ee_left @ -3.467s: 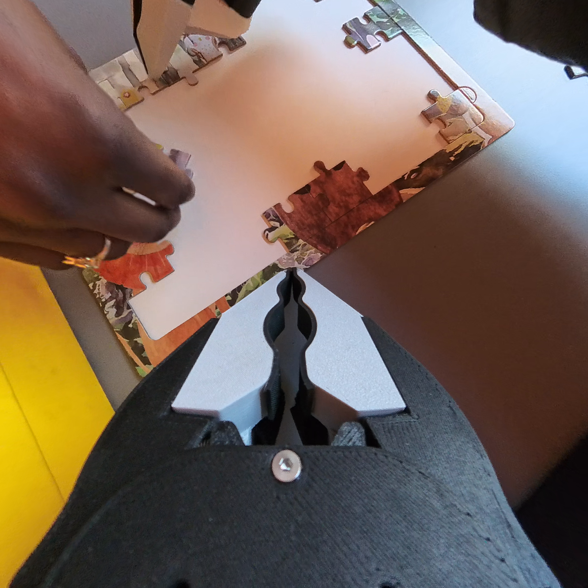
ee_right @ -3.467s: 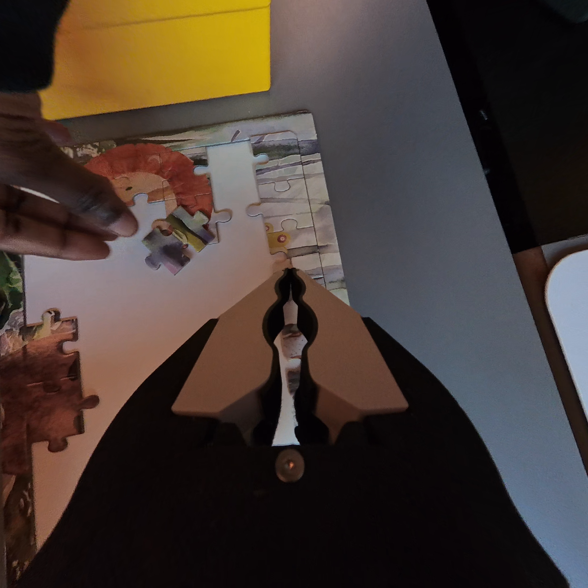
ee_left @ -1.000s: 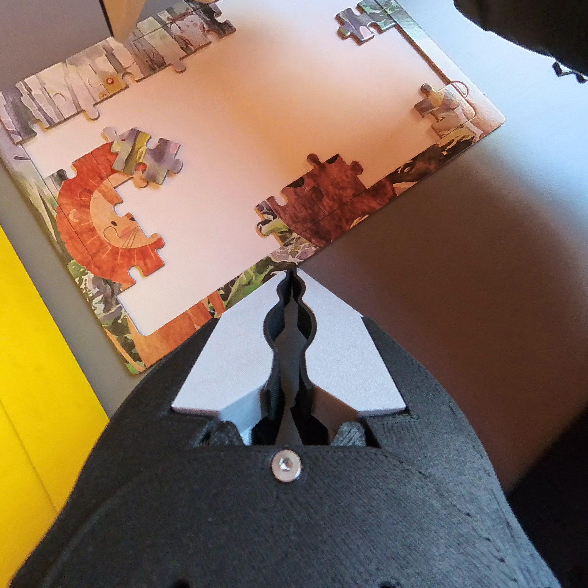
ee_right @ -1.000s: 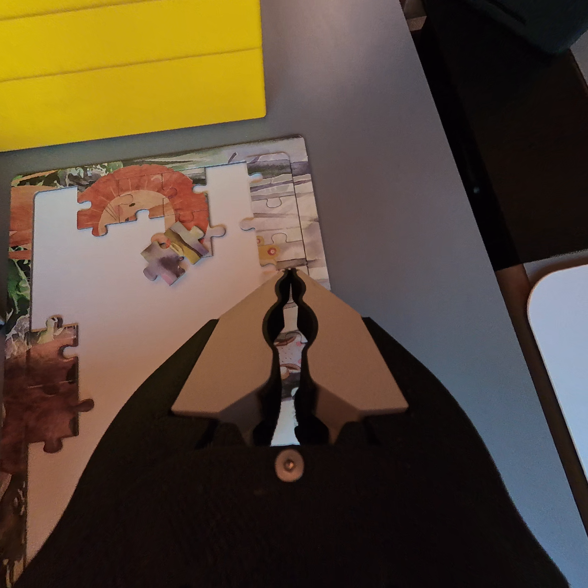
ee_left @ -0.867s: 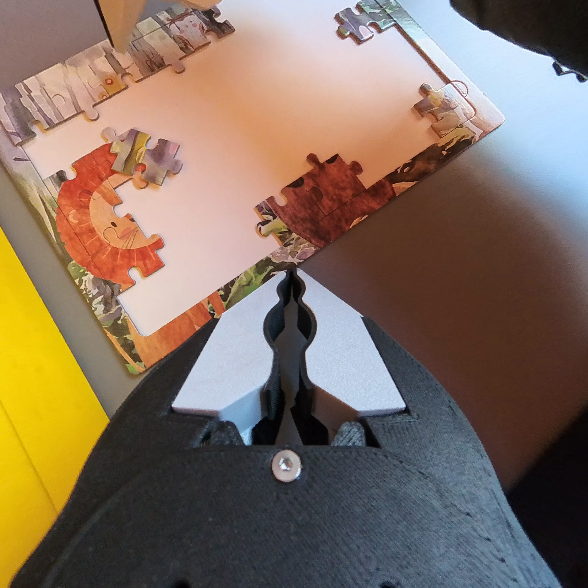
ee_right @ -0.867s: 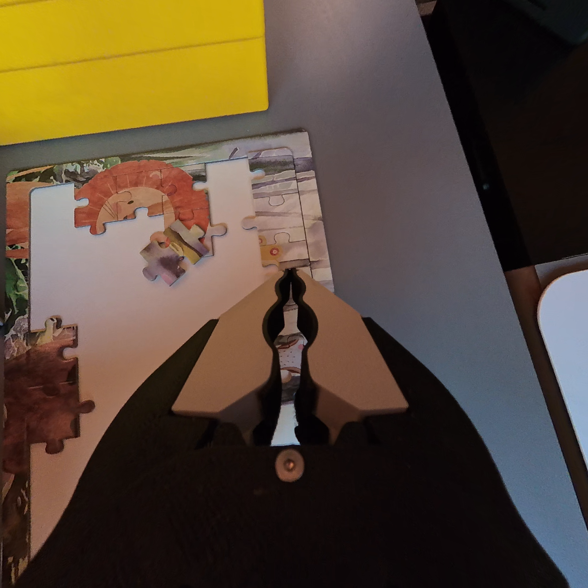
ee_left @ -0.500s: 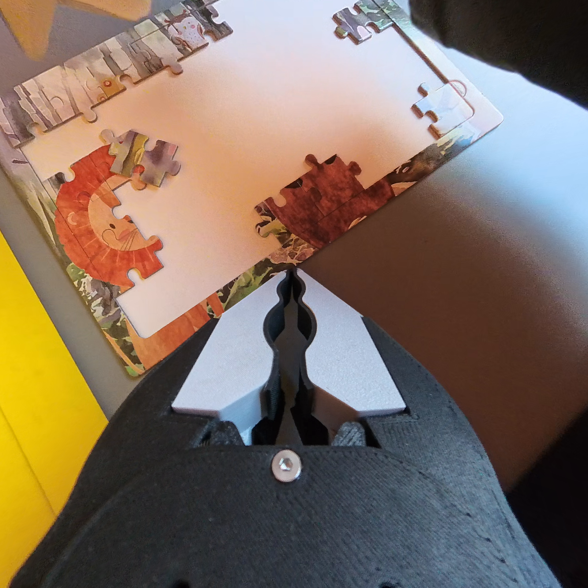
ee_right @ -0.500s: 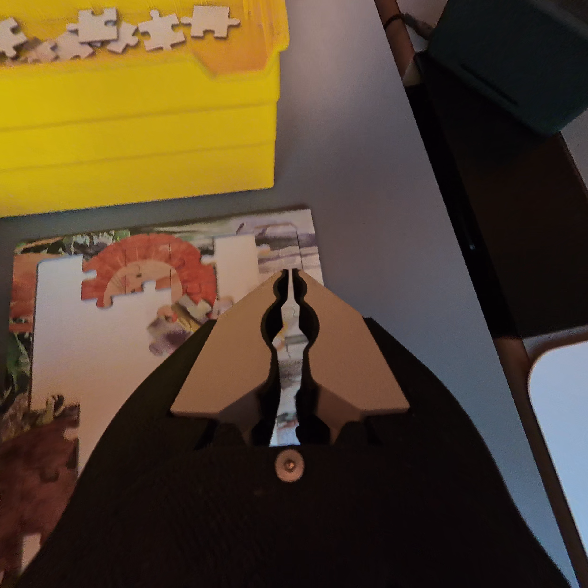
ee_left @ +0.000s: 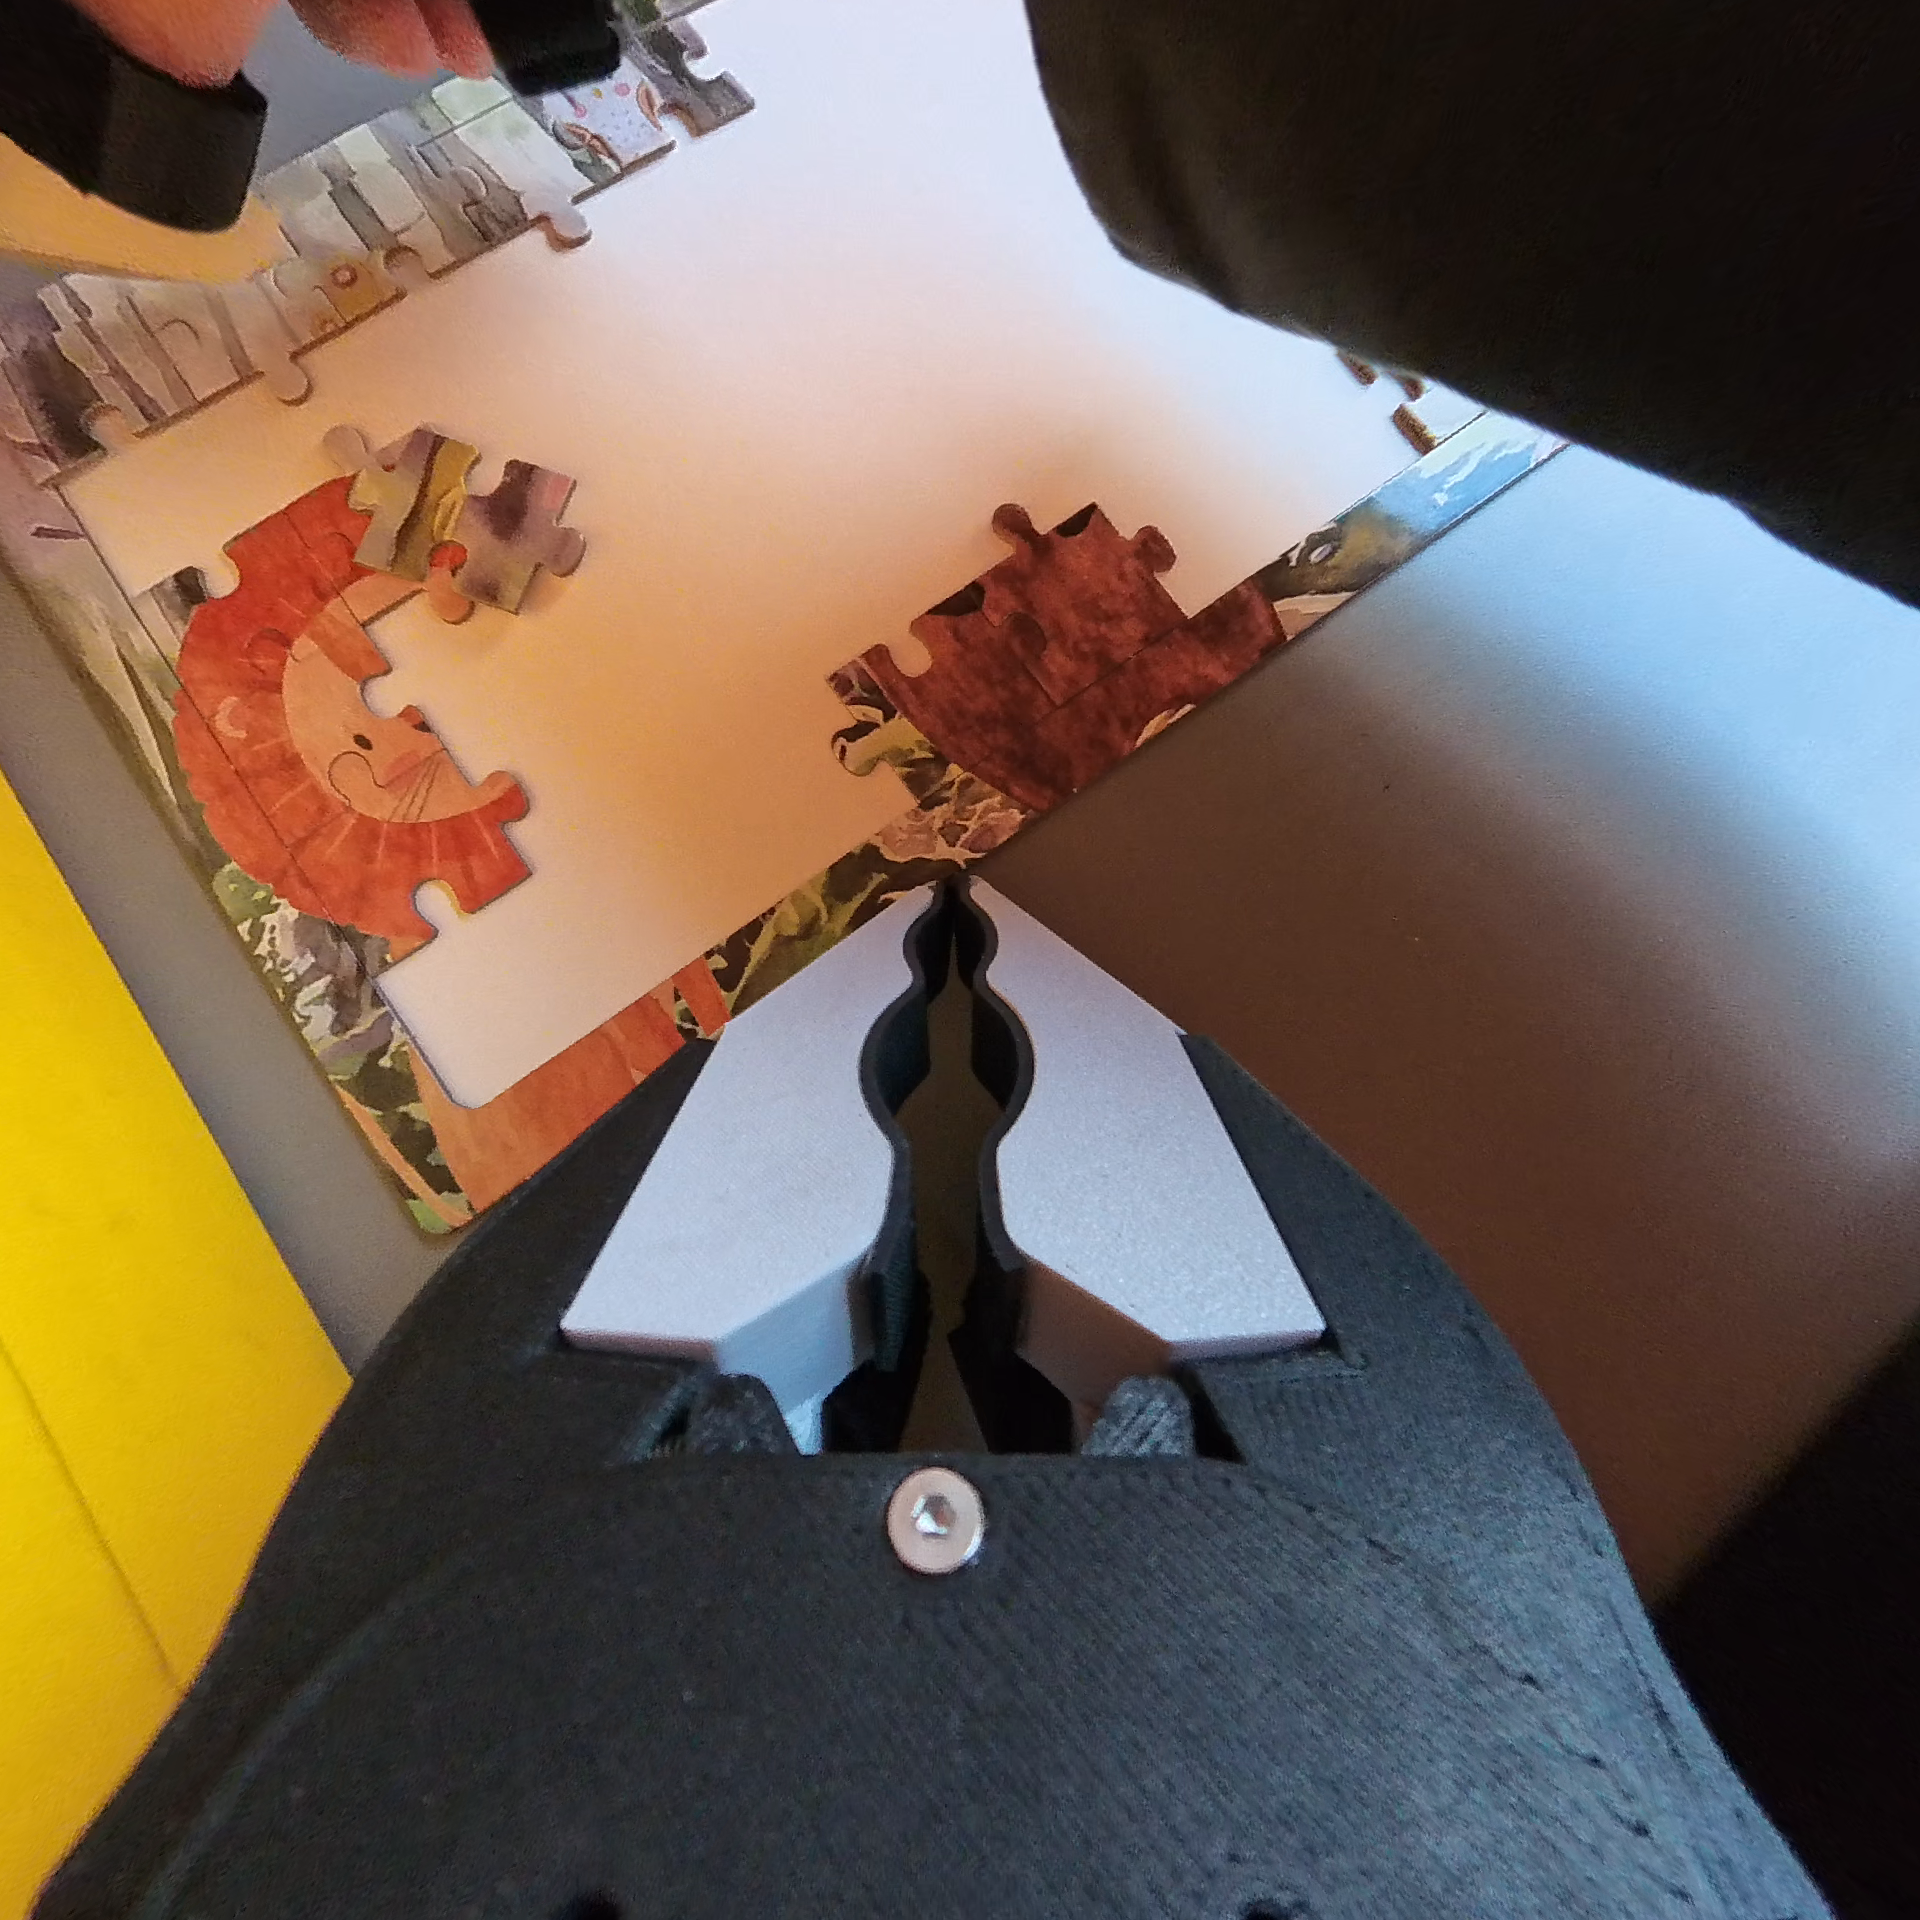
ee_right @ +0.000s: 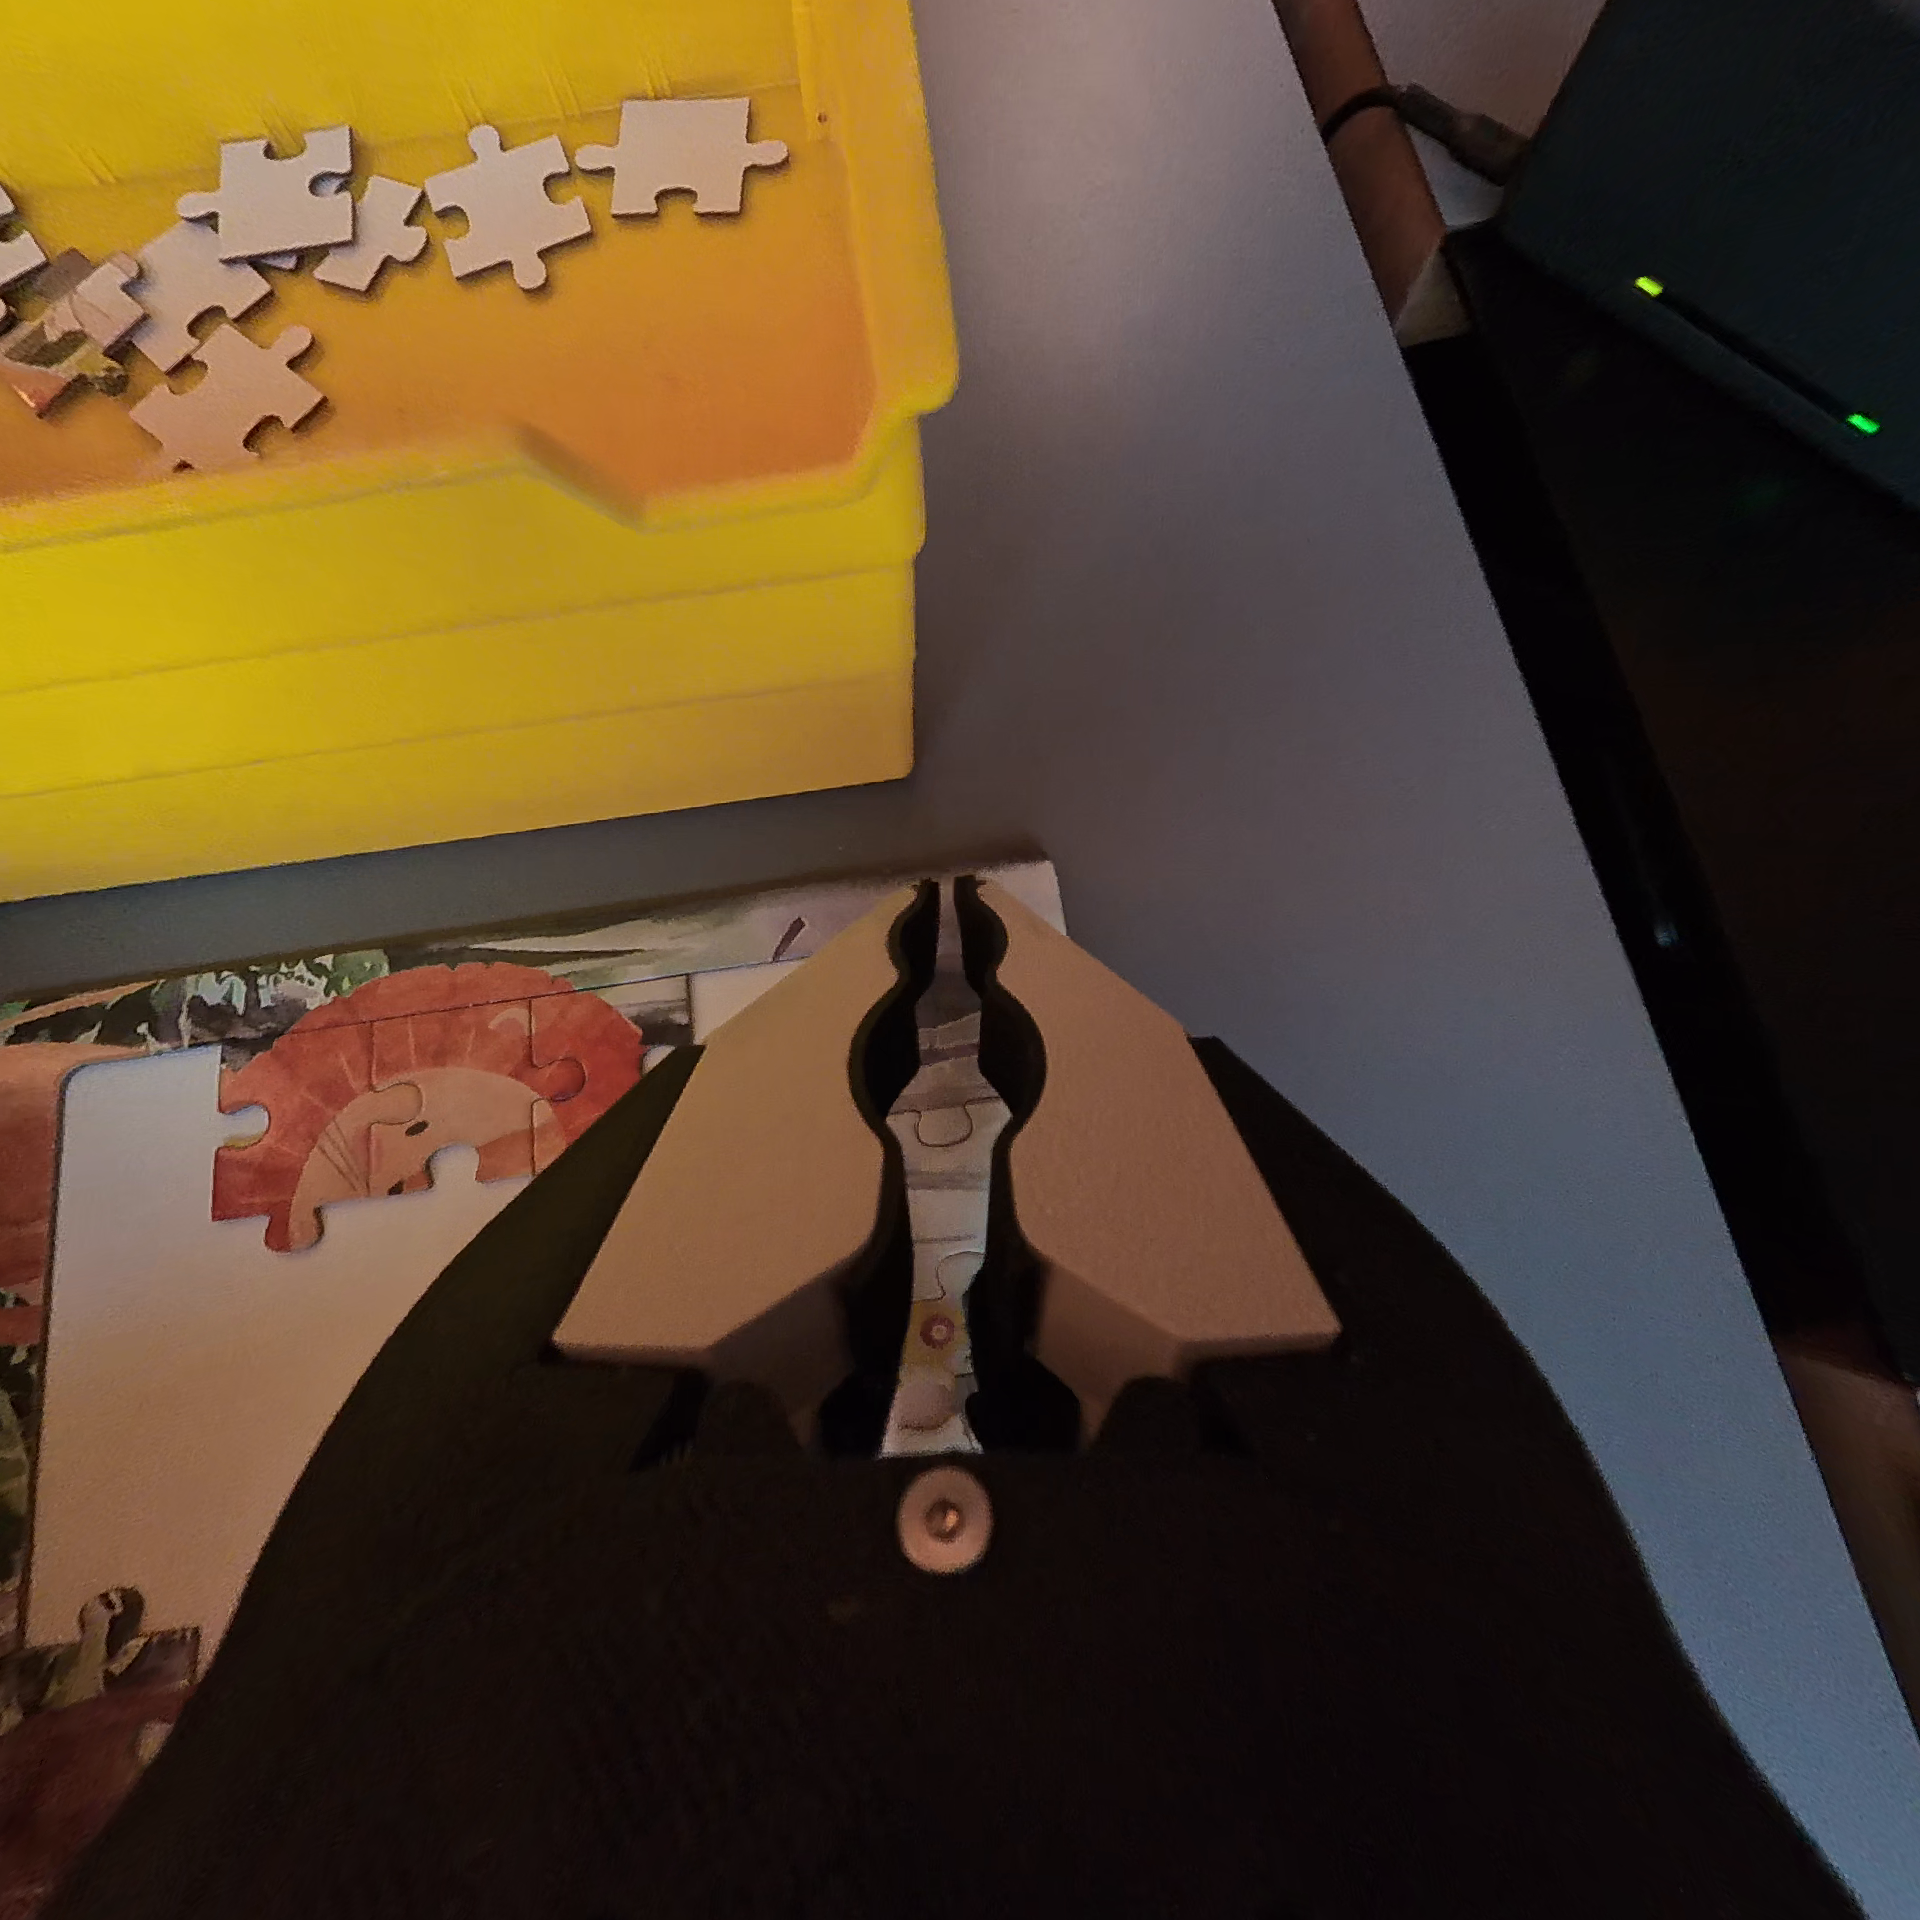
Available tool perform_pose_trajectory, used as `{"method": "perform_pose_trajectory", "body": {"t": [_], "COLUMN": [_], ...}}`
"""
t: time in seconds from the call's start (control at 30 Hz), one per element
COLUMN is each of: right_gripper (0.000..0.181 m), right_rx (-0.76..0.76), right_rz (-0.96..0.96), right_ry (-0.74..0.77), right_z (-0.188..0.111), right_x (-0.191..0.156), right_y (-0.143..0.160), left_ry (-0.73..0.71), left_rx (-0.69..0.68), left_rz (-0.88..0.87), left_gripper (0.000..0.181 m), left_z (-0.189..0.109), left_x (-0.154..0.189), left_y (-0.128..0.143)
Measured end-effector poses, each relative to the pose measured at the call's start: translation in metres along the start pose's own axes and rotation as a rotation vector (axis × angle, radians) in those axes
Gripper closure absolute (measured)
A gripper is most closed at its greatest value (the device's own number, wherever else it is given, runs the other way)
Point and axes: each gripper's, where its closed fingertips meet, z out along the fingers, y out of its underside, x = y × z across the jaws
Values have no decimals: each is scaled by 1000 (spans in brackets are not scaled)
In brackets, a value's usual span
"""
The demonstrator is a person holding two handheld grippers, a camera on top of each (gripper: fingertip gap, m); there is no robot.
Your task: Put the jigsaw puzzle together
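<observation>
**Both grippers closed, empty, over puzzle board**

Left gripper (ee_left: 954, 888): fingers pressed together, tips at the near edge of the puzzle board (ee_left: 727, 343), beside the brown patch (ee_left: 1070, 644). Lion section (ee_left: 332, 748) lies off to the left.

Right gripper (ee_right: 943, 888): fingers nearly touching, nothing held, tips above the board's far corner. Loose pieces (ee_right: 499, 213) sit beyond in the yellow bin (ee_right: 520, 644).

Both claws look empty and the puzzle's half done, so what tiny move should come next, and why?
Probably carry the right claw forward over the yellow plastic bin and open it. It looks shut on nothing, the white puzzle board is mostly bare, and the loose grey-backed cardboard pieces lie in that bin.
</observation>
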Motion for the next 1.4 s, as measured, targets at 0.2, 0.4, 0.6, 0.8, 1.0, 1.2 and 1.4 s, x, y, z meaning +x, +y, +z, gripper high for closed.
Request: {"method": "perform_pose_trajectory", "body": {"t": [0.2, 0.4, 0.6, 0.8, 1.0, 1.2, 1.4], "right_gripper": [181, 181, 179, 179, 178, 178, 176], "right_rx": [-25, -5, 41, -186, -235, -265, -243], "right_rz": [-21, -45, 8, 18, 18, 3, 7], "right_ry": [3, 15, 47, 80, 65, 64, 57], "right_z": [-1, -3, -62, -125, -129, -127, -121], "right_x": [0, 0, 12, 24, 20, 21, 21], "right_y": [7, 6, 13, 111, 134, 139, 133], "left_ry": [2, 0, 7, 7, 10, 24, 16], "left_rx": [0, 0, 1, -10, -3, 2, 0], "left_rz": [-3, 0, -7, -7, -8, -26, -15], "left_gripper": [181, 181, 181, 181, 181, 181, 181], "left_z": [0, 0, 0, 1, 2, 3, 8], "left_x": [0, 0, 0, 0, 0, -3, -7], "left_y": [0, 0, 1, 0, -1, -1, -5]}}
